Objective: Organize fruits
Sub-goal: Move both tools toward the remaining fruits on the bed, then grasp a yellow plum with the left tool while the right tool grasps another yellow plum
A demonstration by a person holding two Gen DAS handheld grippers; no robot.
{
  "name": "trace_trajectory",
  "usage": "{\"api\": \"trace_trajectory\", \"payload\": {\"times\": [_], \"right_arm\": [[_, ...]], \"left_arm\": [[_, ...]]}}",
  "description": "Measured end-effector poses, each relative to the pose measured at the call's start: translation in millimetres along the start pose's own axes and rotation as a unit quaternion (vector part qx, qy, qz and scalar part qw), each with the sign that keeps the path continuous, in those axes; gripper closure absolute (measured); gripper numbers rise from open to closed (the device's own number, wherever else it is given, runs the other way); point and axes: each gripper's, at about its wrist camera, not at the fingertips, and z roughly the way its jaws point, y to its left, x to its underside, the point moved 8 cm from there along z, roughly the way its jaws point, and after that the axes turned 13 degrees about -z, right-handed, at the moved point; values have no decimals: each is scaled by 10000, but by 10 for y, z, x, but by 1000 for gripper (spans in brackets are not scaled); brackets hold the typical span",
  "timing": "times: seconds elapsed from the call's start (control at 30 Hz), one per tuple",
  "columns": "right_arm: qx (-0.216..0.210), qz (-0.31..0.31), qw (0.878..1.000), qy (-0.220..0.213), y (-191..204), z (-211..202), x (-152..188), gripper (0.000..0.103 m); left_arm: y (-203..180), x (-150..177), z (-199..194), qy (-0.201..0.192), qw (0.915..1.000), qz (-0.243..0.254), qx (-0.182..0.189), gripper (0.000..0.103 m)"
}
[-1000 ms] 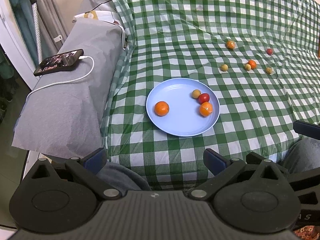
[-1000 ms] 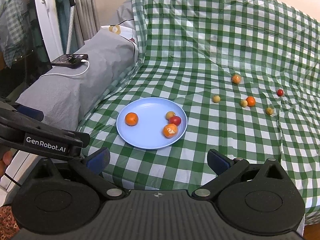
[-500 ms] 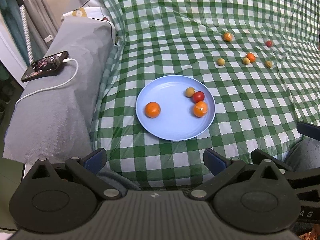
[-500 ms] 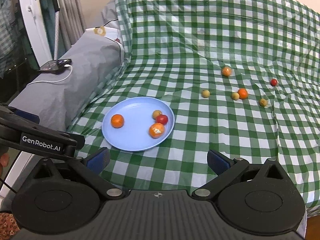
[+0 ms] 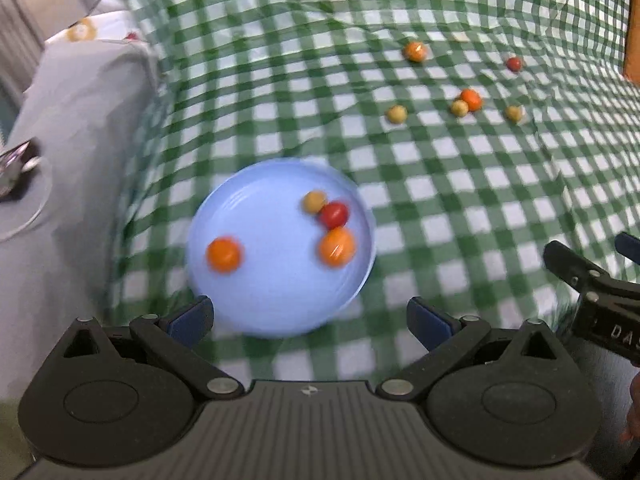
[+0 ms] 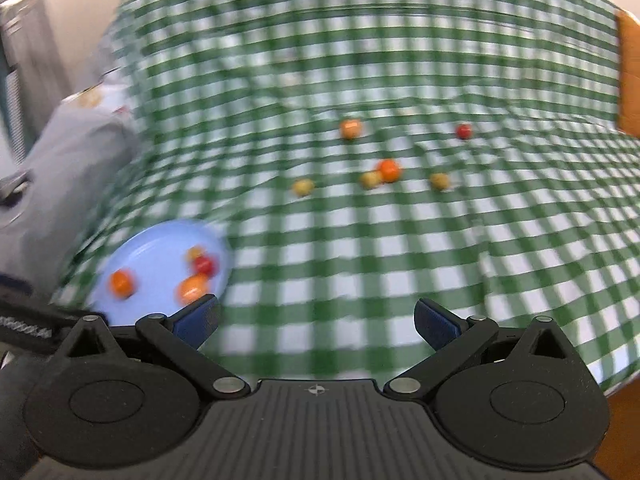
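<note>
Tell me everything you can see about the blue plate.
The blue plate is round, pale blue and shallow with a low raised rim; it looks like plastic. It lies flat on the green checked cloth, near the grey cushion. On it rest four small fruits: two orange, one red, one yellowish; three sit clustered at one side. No tongs touch it. The picture is blurred.

place: home bedroom | cues: bed under green checked cloth (image 5: 440, 184); grey pillow (image 5: 80, 120); curtain (image 6: 24, 52)
</note>
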Motion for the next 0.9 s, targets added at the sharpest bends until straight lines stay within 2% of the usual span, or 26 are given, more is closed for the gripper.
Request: {"api": "trace_trajectory", "payload": {"times": [0.13,0.33,0.4,0.47,0.7,0.8,0.83,0.87,0.9], "right_arm": [[395,225,9990,-6,-470,314,-107,1],[733,281,9967,-216,-1028,933,-369,1],[736,208,9962,-416,-1169,1144,-484,2],[663,86,9964,-517,-1260,1424,-596,9],[618,-103,9977,-269,-1475,2282,-726,12],[577,-76,9983,-81,-1524,2561,-703,21],[559,-17,9984,14,-1550,2640,-661,34],[522,74,9986,102,-1574,2707,-620,41],[538,132,9984,-82,-1586,2694,-619,43]], "left_arm": [[-304,-359,301,14,10000,-18,96,0],[-752,-981,819,-292,9994,127,123,0],[-891,-1146,998,-404,9988,235,144,0],[-1015,-1284,1198,-489,9981,349,134,0],[-1235,-1531,1941,-339,9985,438,-50,0],[-1267,-1593,2217,-155,9990,413,-121,0],[-1264,-1596,2290,-87,9989,435,-150,0],[-1269,-1598,2351,-35,9988,463,-154,0],[-1270,-1613,2361,-112,9990,428,-63,1]]}}
